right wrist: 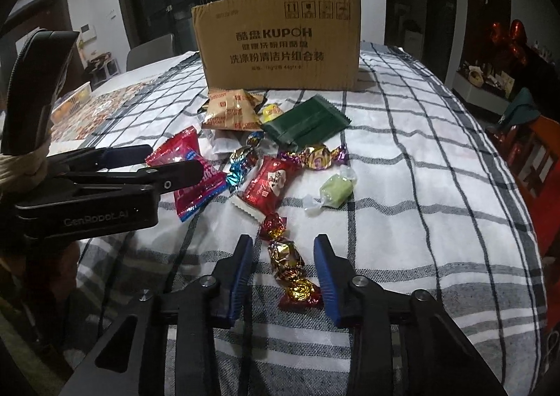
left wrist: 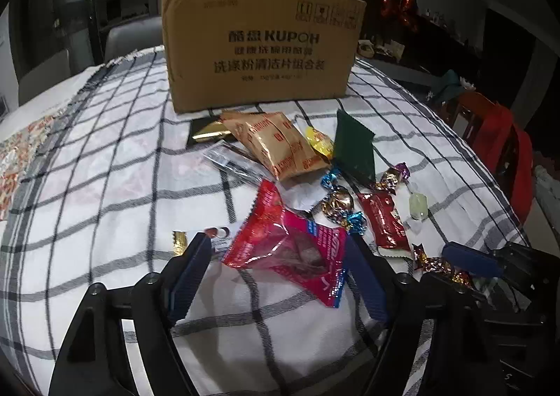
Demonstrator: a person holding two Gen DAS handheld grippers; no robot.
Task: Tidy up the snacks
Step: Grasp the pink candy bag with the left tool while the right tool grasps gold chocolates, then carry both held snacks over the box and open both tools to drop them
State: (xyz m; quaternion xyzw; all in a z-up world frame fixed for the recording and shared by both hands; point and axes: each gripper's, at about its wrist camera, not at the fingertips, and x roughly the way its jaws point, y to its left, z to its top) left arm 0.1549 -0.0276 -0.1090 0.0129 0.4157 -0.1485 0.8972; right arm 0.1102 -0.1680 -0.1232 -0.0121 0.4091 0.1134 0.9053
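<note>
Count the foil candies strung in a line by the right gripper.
3 foil candies: farthest at the right gripper fingertips, middle and nearest between them. None seems hidden.

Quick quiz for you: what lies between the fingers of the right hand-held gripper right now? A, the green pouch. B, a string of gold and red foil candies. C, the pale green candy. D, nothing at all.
B: in the right wrist view the open right hand-held gripper straddles the foil candies, while the green pouch and pale green candy lie farther off toward the box.
</note>
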